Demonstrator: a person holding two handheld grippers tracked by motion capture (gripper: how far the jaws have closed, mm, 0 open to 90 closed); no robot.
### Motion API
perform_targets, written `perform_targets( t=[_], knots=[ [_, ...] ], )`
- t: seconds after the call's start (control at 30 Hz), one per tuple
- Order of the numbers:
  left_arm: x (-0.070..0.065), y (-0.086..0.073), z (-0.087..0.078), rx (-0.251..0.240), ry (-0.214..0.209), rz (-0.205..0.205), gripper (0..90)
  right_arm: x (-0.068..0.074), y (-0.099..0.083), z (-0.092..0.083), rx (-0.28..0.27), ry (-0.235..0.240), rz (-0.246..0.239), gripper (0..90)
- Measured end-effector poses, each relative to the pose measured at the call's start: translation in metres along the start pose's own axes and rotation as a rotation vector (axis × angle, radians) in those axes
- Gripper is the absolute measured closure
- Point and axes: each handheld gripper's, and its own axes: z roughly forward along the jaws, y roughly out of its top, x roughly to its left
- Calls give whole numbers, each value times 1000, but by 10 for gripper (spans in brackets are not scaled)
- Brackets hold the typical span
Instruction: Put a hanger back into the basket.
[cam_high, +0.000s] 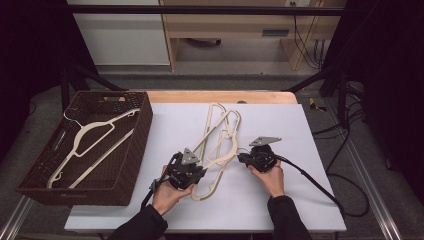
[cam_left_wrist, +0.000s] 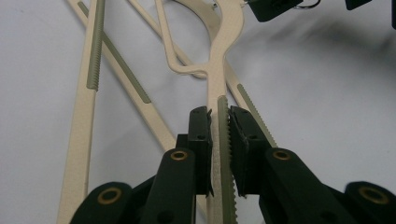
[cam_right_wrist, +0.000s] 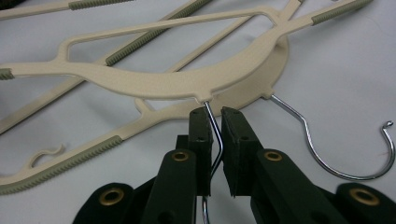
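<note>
Two cream plastic hangers (cam_high: 220, 142) with green ribbed strips lie stacked on the white table top (cam_high: 280, 130). My left gripper (cam_high: 199, 173) sits at their near end. In the left gripper view it (cam_left_wrist: 219, 116) is shut on one hanger arm (cam_left_wrist: 215, 84), the pads pressing both sides of the ribbed strip. My right gripper (cam_high: 242, 158) comes in from the right. In the right gripper view it (cam_right_wrist: 213, 119) is shut on the upper hanger's metal hook wire (cam_right_wrist: 211, 114), just below the neck. The lower hanger's hook (cam_right_wrist: 336, 154) lies free on the table beside it.
A dark wicker basket (cam_high: 142, 125) stands at the left of the table and holds another cream hanger (cam_high: 90, 131). Cables trail off the right side. The table's wooden edge (cam_high: 225, 96) runs along the back.
</note>
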Motion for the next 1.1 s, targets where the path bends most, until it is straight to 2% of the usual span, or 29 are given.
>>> perform_targets(
  t=[0.17, 0.27, 0.4, 0.47, 0.53, 0.6, 0.63, 0.7, 0.73, 0.77, 0.8, 0.93, 1.07, 1.1],
  knots=[
    [-1, -3, 3, 19, 10, 18, 791, 1, 2, -5, -11, 10, 10, 849],
    [-4, -7, 7, 39, 38, 46, 786, 1, 3, -9, -21, 18, 20, 858],
    [-7, -10, 14, 67, 49, 69, 783, 5, 4, -11, -3, 7, 26, 860],
    [-8, -10, 15, 57, 48, 73, 751, 5, 4, -13, 7, -2, 21, 861],
    [-9, -6, 12, 42, 65, 96, 678, 7, 6, -13, 20, -7, 27, 861],
    [-12, 0, 10, -5, 67, 113, 594, 10, 7, -13, 31, -17, 36, 861],
    [-13, 4, 10, -27, 72, 130, 546, 10, 7, -13, 32, -18, 38, 861],
    [-15, 11, 12, -42, 77, 178, 468, 11, 8, -14, 37, -15, 47, 861],
    [-16, 15, 15, -49, 75, 185, 444, 10, 8, -14, 33, -13, 26, 861],
    [-17, 19, 19, -49, 71, 195, 426, 11, 9, -14, 35, -16, 42, 861],
    [-18, 23, 23, -51, 64, 197, 405, 10, 9, -14, 34, -15, 30, 861],
    [-19, 37, 42, -43, 51, 215, 370, 12, 9, -15, 34, -16, 42, 860],
    [-18, 45, 61, -7, 44, 247, 365, 11, 9, -17, 33, -14, 23, 860],
    [-18, 46, 66, 3, 42, 253, 371, 12, 9, -17, 35, -18, 34, 860]
  ],
)
